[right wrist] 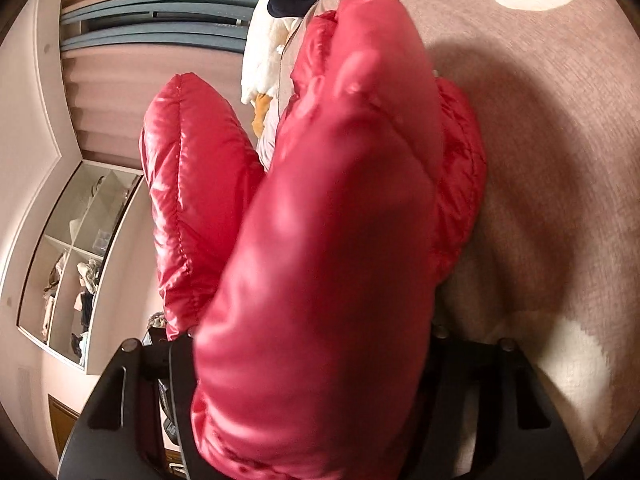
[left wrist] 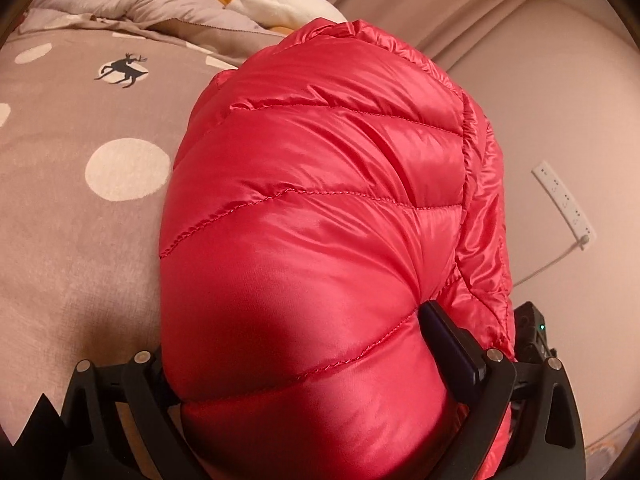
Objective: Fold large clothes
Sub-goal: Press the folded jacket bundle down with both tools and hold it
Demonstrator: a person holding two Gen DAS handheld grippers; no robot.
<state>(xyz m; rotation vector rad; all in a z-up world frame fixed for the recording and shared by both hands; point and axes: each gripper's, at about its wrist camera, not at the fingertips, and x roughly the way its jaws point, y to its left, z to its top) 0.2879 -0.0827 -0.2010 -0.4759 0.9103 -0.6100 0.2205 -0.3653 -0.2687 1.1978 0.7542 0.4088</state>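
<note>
while the bed (left wrist: 80,248) spreads wide under and ahead of both tools, its dotted brown cover (right wrist: 560,128) carries nothing of the task but the red down jacket (left wrist: 320,208), which bulges straight out in front of each tool and fills most of both views. the jacket's long axis runs forward, away from the tools, its far end resting on the cover and its near end raised off it. the left tool (left wrist: 320,380) has a thick quilted fold wedged between its fingers, one dark pad (left wrist: 452,340) pressed into the fabric at its right side — a grip, as far as i can judge. the right tool (right wrist: 304,400) likewise has a padded roll bunched between its fingers; the picture is blurred, but the cloth looks pinched on both sides. a second red lobe (right wrist: 192,208) hangs to the left of the right tool. both tools hold near-end cloth — so i judge the coming fold goes forward, along that axis. neither tool looks clearly nearer.
</note>
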